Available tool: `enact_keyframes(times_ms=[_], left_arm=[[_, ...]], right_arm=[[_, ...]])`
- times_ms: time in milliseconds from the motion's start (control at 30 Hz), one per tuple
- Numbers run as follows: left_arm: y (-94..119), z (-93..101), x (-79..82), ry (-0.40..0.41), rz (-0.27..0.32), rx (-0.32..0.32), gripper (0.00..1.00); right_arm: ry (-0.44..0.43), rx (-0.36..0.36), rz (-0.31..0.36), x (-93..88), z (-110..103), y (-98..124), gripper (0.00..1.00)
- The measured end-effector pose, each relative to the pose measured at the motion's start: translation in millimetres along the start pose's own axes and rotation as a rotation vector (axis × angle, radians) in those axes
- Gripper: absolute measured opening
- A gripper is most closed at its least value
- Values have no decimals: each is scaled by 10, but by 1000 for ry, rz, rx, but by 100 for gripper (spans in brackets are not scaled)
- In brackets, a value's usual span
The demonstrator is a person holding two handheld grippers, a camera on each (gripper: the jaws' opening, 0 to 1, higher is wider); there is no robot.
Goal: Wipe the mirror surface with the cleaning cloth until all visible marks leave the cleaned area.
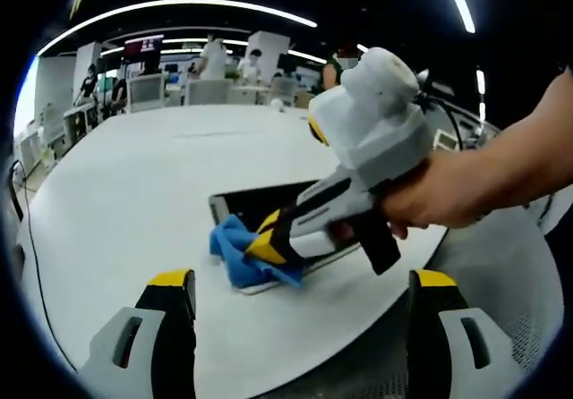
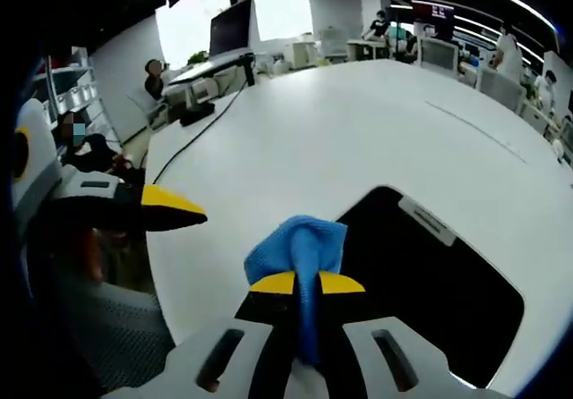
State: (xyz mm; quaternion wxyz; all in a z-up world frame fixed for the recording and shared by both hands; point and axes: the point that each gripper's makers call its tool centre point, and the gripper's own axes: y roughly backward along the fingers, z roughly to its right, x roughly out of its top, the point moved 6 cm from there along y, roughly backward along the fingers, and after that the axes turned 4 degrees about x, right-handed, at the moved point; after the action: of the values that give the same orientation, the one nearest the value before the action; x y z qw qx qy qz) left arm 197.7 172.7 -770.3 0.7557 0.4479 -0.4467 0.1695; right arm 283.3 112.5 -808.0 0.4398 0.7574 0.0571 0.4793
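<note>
now the blue cleaning cloth [image 2: 300, 247] is pinched between the two yellow-tipped jaws of the right gripper [image 2: 306, 284], which are closed tight on a fold of it; the bunched part bulges out just past the tips. in the right gripper view the cloth sits at the near corner of the mirror [image 2: 430, 283], a dark, rounded rectangle lying flat on the white table [image 2: 358, 131], with most of the glass stretching away to the right of the jaws. in the left gripper view the same cloth [image 1: 235, 249] is pressed down on the mirror's [image 1: 260, 204] near left corner, partly spilling over its edge onto the table [image 1: 134, 202].

a person's hand [image 1: 430, 204] grips the right gripper's [image 1: 269, 249] handle from the right, forearm reaching in from the edge, the tool angled down and leftward to the cloth.

the left gripper [image 1: 300, 296] hovers near the table edge, short of the mirror, its jaws spread wide apart with nothing between them. its yellow tip [image 2: 170, 207] enters the right gripper view from the left.
</note>
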Motion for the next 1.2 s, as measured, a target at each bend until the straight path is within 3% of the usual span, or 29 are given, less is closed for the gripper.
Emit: enact_keyframes(times_ms=[333,400,1200], left_arm=[[6,-26,2,-3,14,20,99],[5,-32,3,-2,18,24,99],[-4,-8,-36,11,-10,-1,99]], right_arm=[[31,-12,-12,15,5,-6,1],[66,-57,-5,28,30,-10,1],[34,-52,-8,171,208,-111,1]])
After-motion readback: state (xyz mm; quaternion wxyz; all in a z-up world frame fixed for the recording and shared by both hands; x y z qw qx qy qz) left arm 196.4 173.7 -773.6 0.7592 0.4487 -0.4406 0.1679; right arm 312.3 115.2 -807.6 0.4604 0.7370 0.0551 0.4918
